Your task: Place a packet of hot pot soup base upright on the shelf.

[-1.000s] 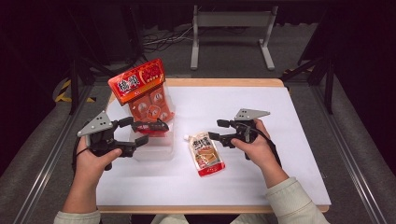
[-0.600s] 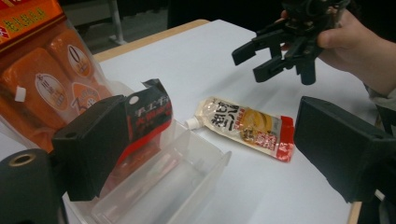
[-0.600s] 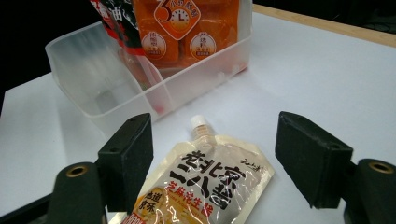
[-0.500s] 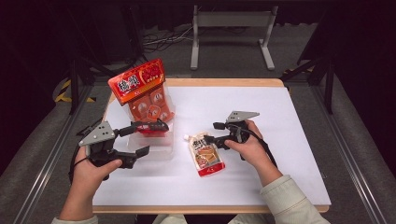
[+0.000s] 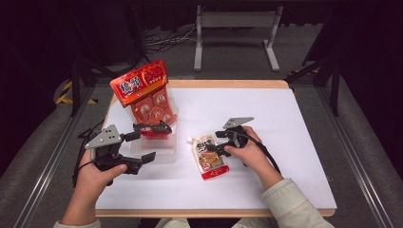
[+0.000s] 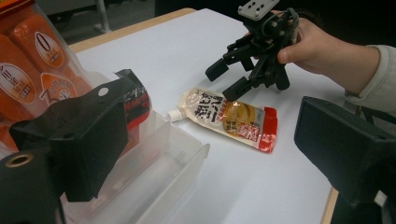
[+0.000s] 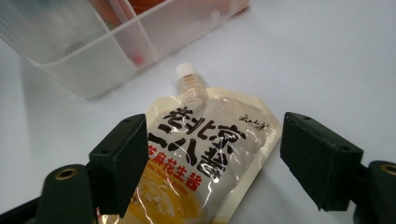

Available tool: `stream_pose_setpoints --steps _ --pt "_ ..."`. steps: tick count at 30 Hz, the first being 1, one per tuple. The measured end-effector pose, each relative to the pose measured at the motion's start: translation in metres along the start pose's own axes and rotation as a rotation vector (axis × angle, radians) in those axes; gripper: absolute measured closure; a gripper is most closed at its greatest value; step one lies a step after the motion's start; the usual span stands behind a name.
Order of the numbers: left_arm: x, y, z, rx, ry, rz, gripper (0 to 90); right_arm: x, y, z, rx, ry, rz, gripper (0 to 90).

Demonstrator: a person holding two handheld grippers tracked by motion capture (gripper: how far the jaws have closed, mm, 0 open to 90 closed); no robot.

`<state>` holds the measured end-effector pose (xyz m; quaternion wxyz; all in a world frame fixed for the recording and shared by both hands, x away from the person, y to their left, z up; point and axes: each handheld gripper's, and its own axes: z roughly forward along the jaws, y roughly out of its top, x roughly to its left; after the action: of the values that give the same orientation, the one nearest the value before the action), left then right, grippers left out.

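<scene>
A spouted sauce pouch (image 5: pixel 211 160) (image 6: pixel 233 117) (image 7: pixel 205 154) lies flat on the white table, its white cap towards a clear plastic bin (image 5: pixel 164 159) (image 6: pixel 187 158) (image 7: pixel 84 70). An orange snack bag (image 5: pixel 147 95) (image 6: pixel 28 70) stands in that bin. My right gripper (image 5: pixel 215 141) (image 6: pixel 222 82) (image 7: pixel 212 140) hovers low over the pouch's top half. Its jaws have just been opening and straddle the pouch without pressing on it. My left gripper (image 5: pixel 156 142) (image 6: pixel 219 121) is open at the bin's near end, one jaw by the bag's red bottom edge.
The white tabletop (image 5: pixel 285 123) has a wooden rim and bare room at right and front. A grey metal stand (image 5: pixel 235 28) and cables lie on the floor beyond the table. Dark frames flank both sides.
My right gripper has sunk towards the pouch and its jaws have spread wider. The left gripper has hardly moved.
</scene>
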<state>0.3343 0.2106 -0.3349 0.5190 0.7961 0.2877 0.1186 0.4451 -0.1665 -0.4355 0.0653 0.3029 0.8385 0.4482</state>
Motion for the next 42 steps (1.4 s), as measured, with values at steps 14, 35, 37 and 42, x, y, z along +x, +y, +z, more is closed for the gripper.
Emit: stream_pose_setpoints --steps 14,35,37,42 --pt "0.001 -0.005 -0.001 0.007 0.015 -0.021 11.9 0.000 -0.007 0.015 0.056 0.006 0.041 19.6" --pt "0.000 -0.007 0.007 0.027 0.005 -0.018 11.9 0.017 -0.007 0.011 0.027 -0.041 -0.030 88.3" --pt "0.001 -0.007 0.008 0.031 0.004 -0.015 12.0 0.020 -0.006 0.010 0.031 -0.049 -0.047 89.1" --pt "0.000 -0.008 0.011 0.034 0.000 -0.022 12.0 0.022 -0.003 0.004 0.008 -0.041 -0.031 89.5"
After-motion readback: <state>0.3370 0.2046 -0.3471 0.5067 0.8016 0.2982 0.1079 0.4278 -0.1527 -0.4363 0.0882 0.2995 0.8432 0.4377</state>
